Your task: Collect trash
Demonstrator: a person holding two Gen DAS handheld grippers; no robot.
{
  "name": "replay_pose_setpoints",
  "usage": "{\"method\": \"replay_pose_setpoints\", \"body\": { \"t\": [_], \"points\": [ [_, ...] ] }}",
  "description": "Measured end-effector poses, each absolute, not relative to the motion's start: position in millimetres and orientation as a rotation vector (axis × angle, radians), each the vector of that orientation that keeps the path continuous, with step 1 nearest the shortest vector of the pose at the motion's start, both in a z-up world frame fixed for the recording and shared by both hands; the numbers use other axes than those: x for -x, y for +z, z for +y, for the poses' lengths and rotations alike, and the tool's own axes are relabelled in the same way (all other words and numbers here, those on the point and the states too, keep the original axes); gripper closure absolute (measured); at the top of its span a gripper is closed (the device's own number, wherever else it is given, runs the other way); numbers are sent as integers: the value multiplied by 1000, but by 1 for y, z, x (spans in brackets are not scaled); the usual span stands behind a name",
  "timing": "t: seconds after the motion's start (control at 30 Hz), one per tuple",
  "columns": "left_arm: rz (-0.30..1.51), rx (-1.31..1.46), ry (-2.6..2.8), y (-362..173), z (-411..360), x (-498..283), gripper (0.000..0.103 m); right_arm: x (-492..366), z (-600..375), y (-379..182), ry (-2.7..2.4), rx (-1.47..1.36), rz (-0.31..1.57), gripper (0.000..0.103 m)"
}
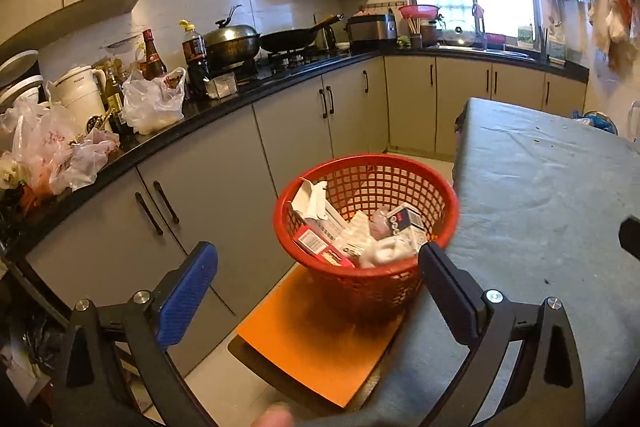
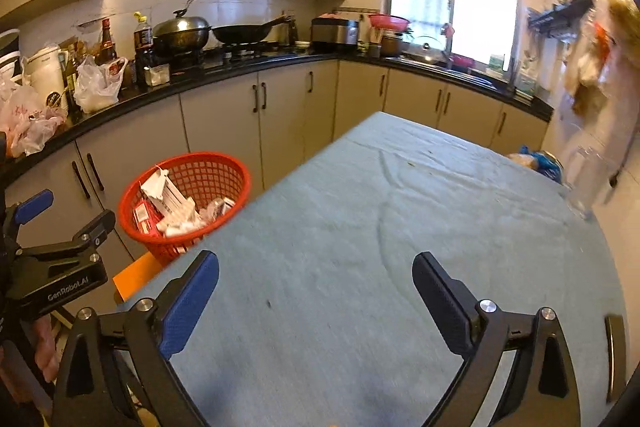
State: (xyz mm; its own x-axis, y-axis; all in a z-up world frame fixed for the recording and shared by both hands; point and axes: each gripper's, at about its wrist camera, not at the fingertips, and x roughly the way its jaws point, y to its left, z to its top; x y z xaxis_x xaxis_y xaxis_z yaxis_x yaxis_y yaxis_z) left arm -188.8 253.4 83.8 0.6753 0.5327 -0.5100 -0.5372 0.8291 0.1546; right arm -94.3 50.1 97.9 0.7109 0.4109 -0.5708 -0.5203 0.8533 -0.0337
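both grippers, left gripper and right gripper, gape empty; the red basket of light, crushable cartons probably lifts easily by its stiff near rim.

So the right two-finger gripper is spread wide with nothing between its blue and black pads, hanging over the wrinkled pale blue-grey tablecloth. Up and to the left of it sits the red plastic lattice basket, stuffed with white and red cardboard boxes and crumpled wrappers, resting on an orange stool seat right beside the table edge. The left black gripper pokes in at the far left, near that basket, jaws apart too.
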Motion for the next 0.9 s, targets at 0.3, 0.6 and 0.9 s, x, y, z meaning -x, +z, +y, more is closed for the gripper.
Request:
{"method": "replay_pose_setpoints", "body": {
  "t": [0.3,0.6,0.9],
  "points": [
    [564,-5,581,81,233,187,3,103,27,81,484,185,621,3],
    [569,-22,587,74,230,181,3,100,29,76,477,185,639,3],
    [588,-17,565,65,232,174,3,99,34,71,465,201,653,3]
  ]
}}
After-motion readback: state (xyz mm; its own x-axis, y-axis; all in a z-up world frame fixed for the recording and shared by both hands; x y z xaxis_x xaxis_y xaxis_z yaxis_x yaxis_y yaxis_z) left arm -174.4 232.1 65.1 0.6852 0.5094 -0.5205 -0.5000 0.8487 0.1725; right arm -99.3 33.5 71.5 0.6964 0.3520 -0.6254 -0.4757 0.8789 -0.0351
